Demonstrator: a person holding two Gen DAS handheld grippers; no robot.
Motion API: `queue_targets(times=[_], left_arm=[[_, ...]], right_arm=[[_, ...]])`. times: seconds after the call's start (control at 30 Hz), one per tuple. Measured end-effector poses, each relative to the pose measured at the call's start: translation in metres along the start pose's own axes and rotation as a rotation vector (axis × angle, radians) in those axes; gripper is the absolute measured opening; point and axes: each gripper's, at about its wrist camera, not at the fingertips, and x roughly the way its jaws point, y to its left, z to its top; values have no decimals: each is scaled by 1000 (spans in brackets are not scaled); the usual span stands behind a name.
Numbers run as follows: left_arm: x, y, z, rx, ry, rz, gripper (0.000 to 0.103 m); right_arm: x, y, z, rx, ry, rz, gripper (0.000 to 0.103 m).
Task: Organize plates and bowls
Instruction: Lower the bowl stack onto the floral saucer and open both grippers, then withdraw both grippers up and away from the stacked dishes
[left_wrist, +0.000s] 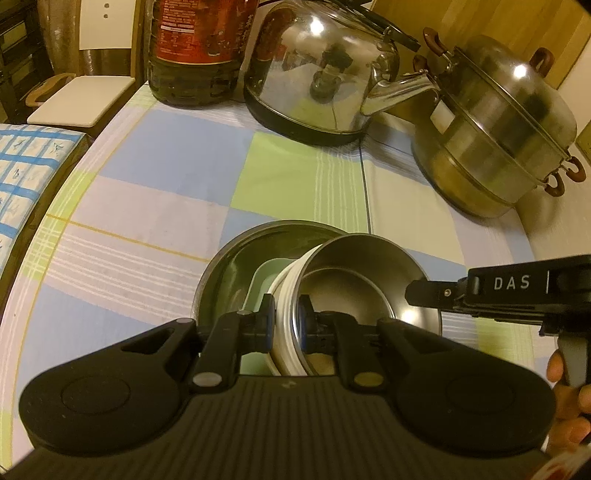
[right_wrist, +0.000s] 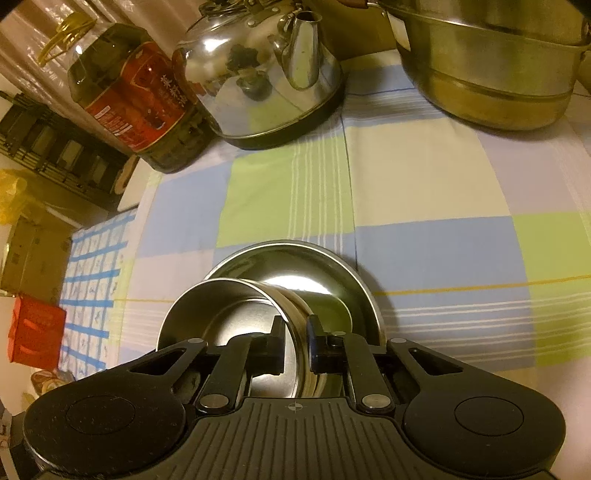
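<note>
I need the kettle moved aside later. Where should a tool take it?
Take the kettle by the black handle across its top, coming from above. The polished domed body is wide and offers no edge, and the spout points toward the steamer pot.

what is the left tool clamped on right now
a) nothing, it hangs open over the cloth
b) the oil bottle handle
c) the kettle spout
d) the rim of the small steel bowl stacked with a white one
d: in the left wrist view the left tool has its pads pressed on either side of the rims of the small steel bowl and the white bowl under it, inside the larger steel dish.
</note>
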Motion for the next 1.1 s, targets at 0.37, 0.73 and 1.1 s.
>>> queue_targets(times=[0.37, 0.73, 1.1], left_arm=[[-21, -9, -2, 138, -60, 8, 14], [-92, -21, -45, 238, -155, 13, 23], [-140, -51, -134, 246, -116, -32, 26]], right_arm=[[-26, -1, -21, -5, -158, 6, 43], [-100, -11, -85, 9, -318, 72, 70], [-150, -35, -176, -46, -290, 19, 71]])
